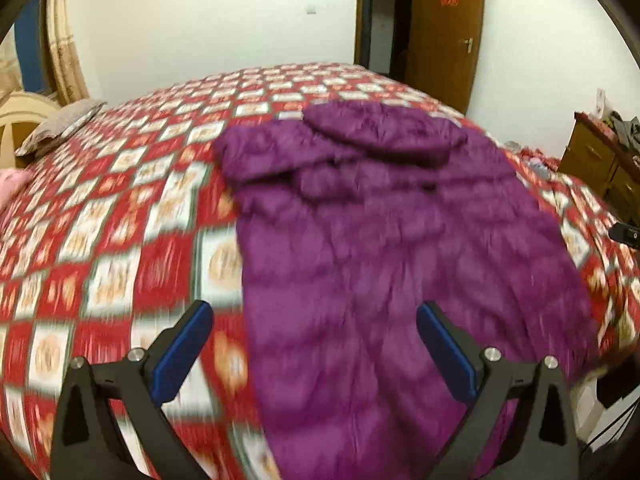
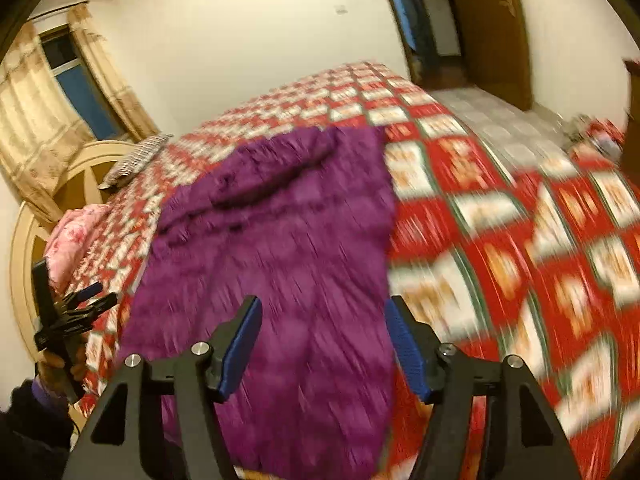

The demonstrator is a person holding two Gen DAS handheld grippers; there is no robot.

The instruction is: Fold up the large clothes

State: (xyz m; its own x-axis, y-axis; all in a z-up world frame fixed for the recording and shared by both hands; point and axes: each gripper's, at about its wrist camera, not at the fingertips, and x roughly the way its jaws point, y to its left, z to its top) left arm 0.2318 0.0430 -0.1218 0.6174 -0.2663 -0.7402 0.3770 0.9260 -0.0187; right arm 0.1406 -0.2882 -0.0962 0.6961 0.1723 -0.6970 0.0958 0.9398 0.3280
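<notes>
Both grippers, left gripper (image 1: pixel 314 346) and right gripper (image 2: pixel 322 350), empty, jaws apart, above near hem of purple coat (image 1: pixel 380 240); long axis running straight away on bed (image 1: pixel 120 200).

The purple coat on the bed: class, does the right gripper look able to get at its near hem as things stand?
Probably yes. The right gripper has its jaws open and empty, aimed down over the purple coat, which lies flat on the bedspread. Nothing lies between them, though motion blur hides the hem's exact edge.
</notes>
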